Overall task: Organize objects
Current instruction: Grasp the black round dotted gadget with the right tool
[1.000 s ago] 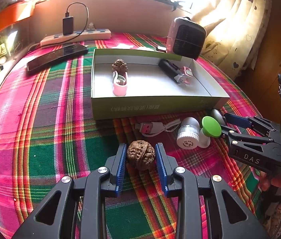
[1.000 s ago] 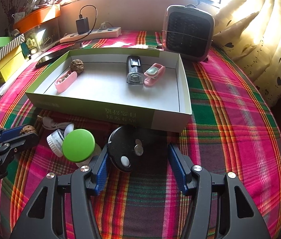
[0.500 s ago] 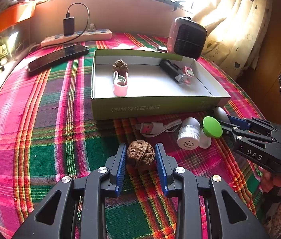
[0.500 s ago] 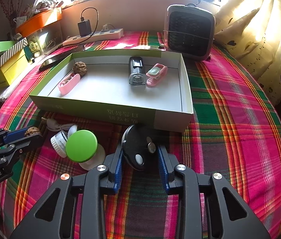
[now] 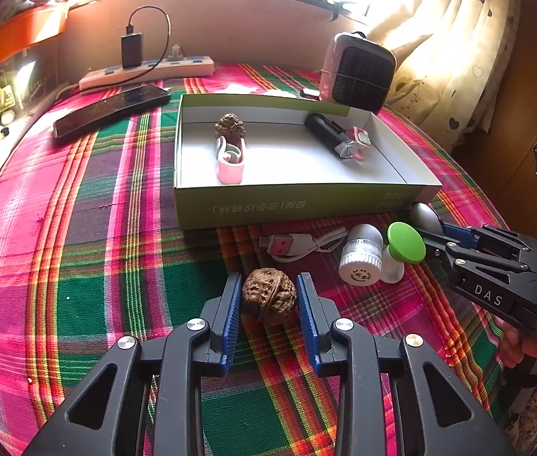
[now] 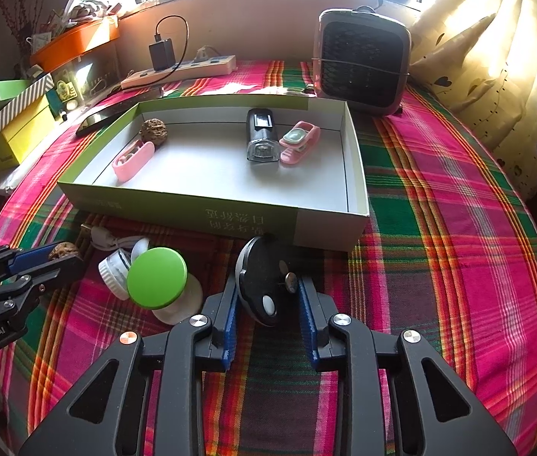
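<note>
I'm gripping the walnut (image 5: 268, 292) in left claw (image 5: 268, 296), black fob (image 6: 262, 285) in right claw (image 6: 268, 296); lifting both clear of the box (image 6: 306, 228) wall before crossing.

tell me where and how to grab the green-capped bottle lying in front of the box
Grip the green-capped bottle across its white body just behind the cap, coming from above. It lies tilted on the cloth, and the cap looks wider than the body, so it should stop the fingers slipping off.
</note>
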{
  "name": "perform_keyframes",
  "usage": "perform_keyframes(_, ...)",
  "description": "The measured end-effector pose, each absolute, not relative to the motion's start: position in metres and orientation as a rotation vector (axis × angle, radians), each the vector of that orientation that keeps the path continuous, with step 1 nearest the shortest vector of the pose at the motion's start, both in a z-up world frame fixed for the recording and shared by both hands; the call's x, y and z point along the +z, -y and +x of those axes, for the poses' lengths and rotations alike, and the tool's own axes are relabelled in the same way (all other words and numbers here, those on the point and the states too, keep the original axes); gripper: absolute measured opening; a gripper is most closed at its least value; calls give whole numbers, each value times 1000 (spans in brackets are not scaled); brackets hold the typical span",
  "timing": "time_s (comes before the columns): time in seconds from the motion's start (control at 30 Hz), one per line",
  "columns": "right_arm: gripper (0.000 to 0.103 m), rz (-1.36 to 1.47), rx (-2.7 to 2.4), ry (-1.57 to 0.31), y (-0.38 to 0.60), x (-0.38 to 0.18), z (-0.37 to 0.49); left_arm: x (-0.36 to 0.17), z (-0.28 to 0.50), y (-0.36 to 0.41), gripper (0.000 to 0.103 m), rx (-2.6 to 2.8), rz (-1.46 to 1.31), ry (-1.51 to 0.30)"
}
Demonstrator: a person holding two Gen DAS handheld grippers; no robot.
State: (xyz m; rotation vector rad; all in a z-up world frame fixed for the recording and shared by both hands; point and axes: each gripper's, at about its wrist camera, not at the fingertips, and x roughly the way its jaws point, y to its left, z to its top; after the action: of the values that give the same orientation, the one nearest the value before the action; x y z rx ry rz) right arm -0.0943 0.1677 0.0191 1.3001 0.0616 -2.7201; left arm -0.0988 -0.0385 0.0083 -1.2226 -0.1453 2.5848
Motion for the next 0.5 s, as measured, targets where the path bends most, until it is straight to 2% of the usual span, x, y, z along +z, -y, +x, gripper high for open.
perform_keyframes(0.5, 29, 1278, -2714, -58, -169, 22, -91, 9, -102, 44, 27, 2591, -1238, 142)
